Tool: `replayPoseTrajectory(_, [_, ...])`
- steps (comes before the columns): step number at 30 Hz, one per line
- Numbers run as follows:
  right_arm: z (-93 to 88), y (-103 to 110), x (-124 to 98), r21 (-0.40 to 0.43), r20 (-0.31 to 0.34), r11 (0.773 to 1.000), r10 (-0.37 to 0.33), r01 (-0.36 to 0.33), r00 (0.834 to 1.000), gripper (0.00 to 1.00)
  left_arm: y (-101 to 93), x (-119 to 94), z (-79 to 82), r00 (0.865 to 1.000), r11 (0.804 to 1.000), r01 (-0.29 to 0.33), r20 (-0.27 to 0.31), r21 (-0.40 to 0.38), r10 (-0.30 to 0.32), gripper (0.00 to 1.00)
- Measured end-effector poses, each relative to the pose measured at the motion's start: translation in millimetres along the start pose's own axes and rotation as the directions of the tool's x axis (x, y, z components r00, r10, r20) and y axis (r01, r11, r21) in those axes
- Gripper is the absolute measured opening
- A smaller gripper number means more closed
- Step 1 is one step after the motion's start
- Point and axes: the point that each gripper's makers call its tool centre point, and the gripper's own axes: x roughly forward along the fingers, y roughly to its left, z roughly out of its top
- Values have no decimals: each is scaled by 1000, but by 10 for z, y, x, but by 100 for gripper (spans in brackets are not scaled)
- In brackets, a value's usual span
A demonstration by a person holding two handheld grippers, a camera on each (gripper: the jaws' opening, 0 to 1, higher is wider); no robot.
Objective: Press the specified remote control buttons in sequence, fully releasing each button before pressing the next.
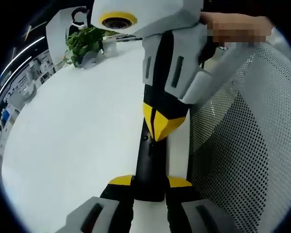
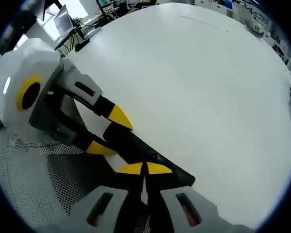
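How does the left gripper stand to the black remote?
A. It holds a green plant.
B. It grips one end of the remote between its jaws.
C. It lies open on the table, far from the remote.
B: the left gripper has its yellow-tipped jaws on both sides of the remote.

A white table (image 2: 199, 77) carries a black remote control (image 1: 148, 160) and potted plant (image 1: 85, 43).

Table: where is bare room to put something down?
The white table is bare from the remote to its far edge, and between the remote and the plant. It is crowded at the remote, with both grippers, beside the mesh chair.
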Motion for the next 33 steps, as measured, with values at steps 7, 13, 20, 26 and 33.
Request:
replayPoseTrajectory(7, [-48, 21, -4, -24, -23, 1000, 12, -13, 1000, 0, 0, 0, 3, 1000, 1000, 0, 5, 2, 0, 25])
replayPoseTrajectory(13, [-66, 31, 1, -65, -37, 998, 9, -12, 999, 0, 3, 4, 2, 1000, 1000, 0, 8, -2, 0, 25])
replayPoseTrajectory(20, [-73, 46, 43, -183, -67, 983, -24, 11, 997, 0, 6, 6, 2, 1000, 1000, -1, 7, -8, 1, 25])
replayPoseTrajectory(26, [-75, 37, 48, -205, -68, 978, -42, 28, 997, 0, 4, 6, 1, 1000, 1000, 1, 4, -6, -1, 25])
replayPoseTrajectory(33, [-69, 29, 52, -168, -59, 985, -36, 25, 998, 0, 1, 1, -1, 1000, 1000, 2, 6, -1, -2, 25])
